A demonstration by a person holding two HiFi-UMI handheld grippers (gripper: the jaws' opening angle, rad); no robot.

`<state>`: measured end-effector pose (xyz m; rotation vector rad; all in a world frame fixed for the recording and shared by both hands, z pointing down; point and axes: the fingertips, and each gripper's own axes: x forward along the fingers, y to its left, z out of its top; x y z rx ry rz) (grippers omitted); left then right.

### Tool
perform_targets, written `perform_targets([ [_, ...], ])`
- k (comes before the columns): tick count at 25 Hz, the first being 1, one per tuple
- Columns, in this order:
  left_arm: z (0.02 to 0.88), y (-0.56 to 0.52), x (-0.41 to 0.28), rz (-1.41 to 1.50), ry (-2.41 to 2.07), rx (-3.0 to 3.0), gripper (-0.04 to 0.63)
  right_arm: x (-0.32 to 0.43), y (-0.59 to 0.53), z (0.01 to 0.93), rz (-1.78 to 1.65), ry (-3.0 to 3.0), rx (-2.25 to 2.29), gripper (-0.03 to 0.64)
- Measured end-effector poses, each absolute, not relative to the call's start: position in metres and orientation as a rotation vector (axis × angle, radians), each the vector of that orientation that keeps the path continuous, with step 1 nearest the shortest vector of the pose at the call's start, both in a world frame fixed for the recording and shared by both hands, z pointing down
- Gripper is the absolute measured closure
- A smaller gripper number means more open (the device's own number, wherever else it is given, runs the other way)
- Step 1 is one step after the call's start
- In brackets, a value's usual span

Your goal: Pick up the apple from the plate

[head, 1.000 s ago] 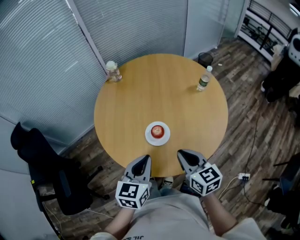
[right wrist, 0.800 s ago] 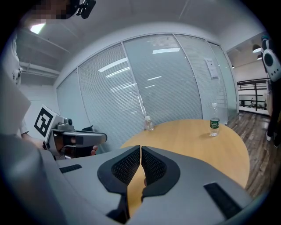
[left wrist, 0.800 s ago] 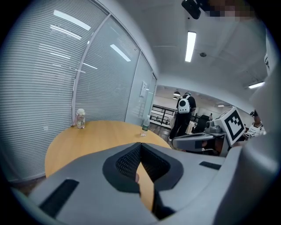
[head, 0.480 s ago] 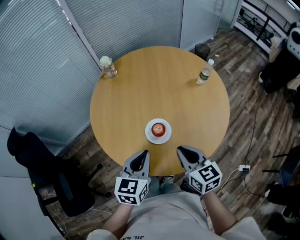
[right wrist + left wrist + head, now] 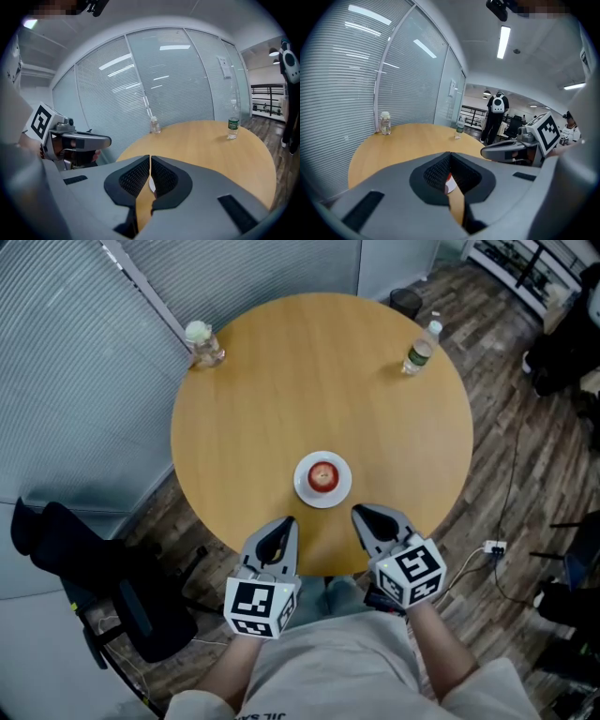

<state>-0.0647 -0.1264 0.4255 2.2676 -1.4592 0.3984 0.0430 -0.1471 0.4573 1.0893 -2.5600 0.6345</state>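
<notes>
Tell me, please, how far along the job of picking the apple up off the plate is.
Done: nothing yet; the apple sits untouched on the plate on the table. In hand: the left gripper and right gripper hang over the table's near edge, short of the plate, both with jaws together and empty. Left: open one, reach the apple, close on it, lift.

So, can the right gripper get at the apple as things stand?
Probably yes: the right gripper is near the apple, only bare table and plate rim between, nothing over it. It is shut, so must open first.
</notes>
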Motion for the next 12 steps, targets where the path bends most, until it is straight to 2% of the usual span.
perform_targets([
  [12, 0.464, -0.148, -0.063, 0.411, -1.385, 2.256, 0.592, 0.034, -0.171, 0.49, 0.621, -2.482, 1.114, 0.583],
])
